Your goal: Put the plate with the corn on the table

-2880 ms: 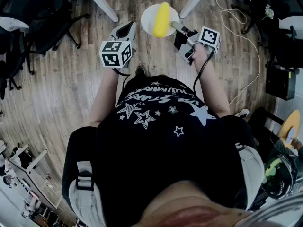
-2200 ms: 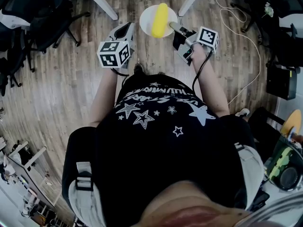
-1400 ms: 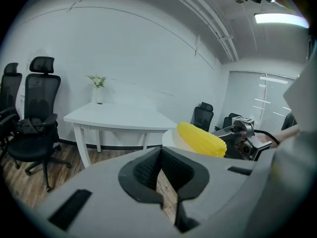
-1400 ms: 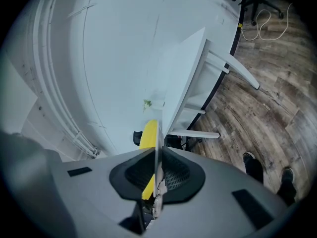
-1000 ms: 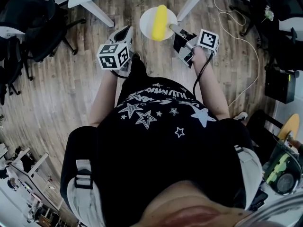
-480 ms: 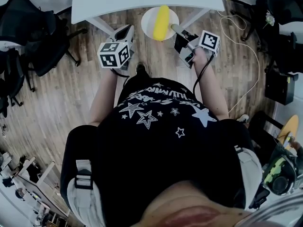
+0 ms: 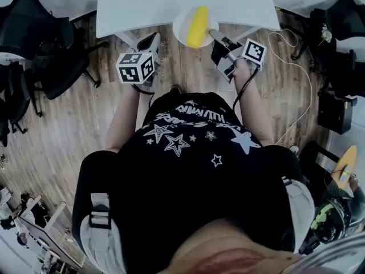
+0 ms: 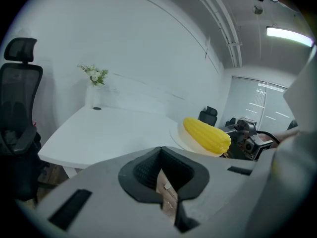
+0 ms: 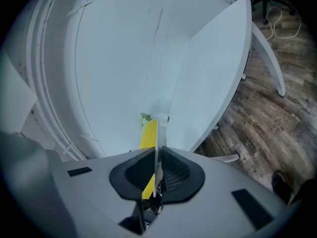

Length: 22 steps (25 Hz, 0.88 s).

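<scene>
A white plate (image 7: 185,27) with a yellow corn cob (image 7: 198,26) on it hangs over the near edge of the white table (image 7: 171,1). My right gripper (image 7: 215,35) is shut on the plate's right rim. The right gripper view shows that rim edge-on as a thin white line (image 9: 157,148) between the pads, the corn (image 9: 148,133) beyond it. My left gripper (image 7: 150,40) is shut on nothing, left of the plate and apart from it. The left gripper view looks over the tabletop (image 8: 109,133) to the corn (image 8: 207,135) and the plate (image 8: 184,139).
Black office chairs (image 7: 45,44) stand on the wooden floor at the left. A cable (image 7: 302,56) and dark boxes lie at the right. A small vase of flowers (image 8: 94,76) stands at the table's far side. White table legs (image 7: 126,37) slant down under the near edge.
The person has stepped towards the table with both grippers. The plate with the corn, held by the right gripper throughout, has gone from over the floor to over the table's near edge.
</scene>
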### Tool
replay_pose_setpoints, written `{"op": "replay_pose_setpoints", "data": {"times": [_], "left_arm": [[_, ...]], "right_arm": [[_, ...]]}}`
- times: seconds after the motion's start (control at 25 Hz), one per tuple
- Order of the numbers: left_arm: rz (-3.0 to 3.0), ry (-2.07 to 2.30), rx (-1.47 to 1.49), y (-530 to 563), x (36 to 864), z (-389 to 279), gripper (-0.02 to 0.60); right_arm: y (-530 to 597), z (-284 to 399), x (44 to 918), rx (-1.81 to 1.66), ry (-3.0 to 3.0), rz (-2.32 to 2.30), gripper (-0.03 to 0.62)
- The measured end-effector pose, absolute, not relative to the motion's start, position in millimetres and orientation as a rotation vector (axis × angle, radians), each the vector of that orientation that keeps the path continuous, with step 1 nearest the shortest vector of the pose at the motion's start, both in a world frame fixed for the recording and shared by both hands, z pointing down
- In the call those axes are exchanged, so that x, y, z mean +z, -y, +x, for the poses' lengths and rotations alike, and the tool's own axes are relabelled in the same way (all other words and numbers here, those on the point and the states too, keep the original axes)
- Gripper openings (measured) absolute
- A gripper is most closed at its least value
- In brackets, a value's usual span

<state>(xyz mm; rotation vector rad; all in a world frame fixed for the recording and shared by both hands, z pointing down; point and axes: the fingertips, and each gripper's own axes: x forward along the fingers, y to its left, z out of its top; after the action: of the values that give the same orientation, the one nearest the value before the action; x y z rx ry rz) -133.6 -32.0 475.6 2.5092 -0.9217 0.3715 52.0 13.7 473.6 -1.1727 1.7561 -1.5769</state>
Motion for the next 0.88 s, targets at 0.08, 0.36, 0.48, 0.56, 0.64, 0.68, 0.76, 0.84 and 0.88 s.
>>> {"op": "replay_pose_setpoints", "data": {"times": [0.08, 0.36, 0.48, 0.56, 0.64, 0.68, 0.76, 0.84, 0.88], "left_arm": [[2.508, 0.918, 0.370, 34, 476, -132, 0.006], [2.490, 0.923, 0.369, 44, 481, -118, 0.006], [2.469, 0.955, 0.371, 51, 483, -112, 0.006], [2.454, 0.986, 0.370, 60, 483, -108, 0.006], [2.434, 1.020, 0.376, 74, 484, -102, 0.006], [2.425, 1.037, 0.379, 82, 484, -100, 0.006], [2.409, 1.068, 0.381, 97, 484, -98, 0.006], [2.395, 1.093, 0.382, 113, 484, -97, 0.006], [2.388, 1.105, 0.382, 121, 484, -96, 0.006]], "right_arm": [[-13, 52, 474, -1.581, -1.756, -1.174, 0.029], [-3, 63, 479, -1.603, -1.777, -1.168, 0.029], [7, 72, 482, -1.618, -1.790, -1.143, 0.028], [22, 79, 485, -1.633, -1.807, -1.126, 0.029], [44, 87, 489, -1.652, -1.828, -1.108, 0.029], [56, 90, 490, -1.663, -1.839, -1.101, 0.029], [77, 94, 490, -1.677, -1.857, -1.084, 0.029], [98, 96, 489, -1.683, -1.874, -1.063, 0.028], [110, 97, 489, -1.686, -1.883, -1.052, 0.028]]}}
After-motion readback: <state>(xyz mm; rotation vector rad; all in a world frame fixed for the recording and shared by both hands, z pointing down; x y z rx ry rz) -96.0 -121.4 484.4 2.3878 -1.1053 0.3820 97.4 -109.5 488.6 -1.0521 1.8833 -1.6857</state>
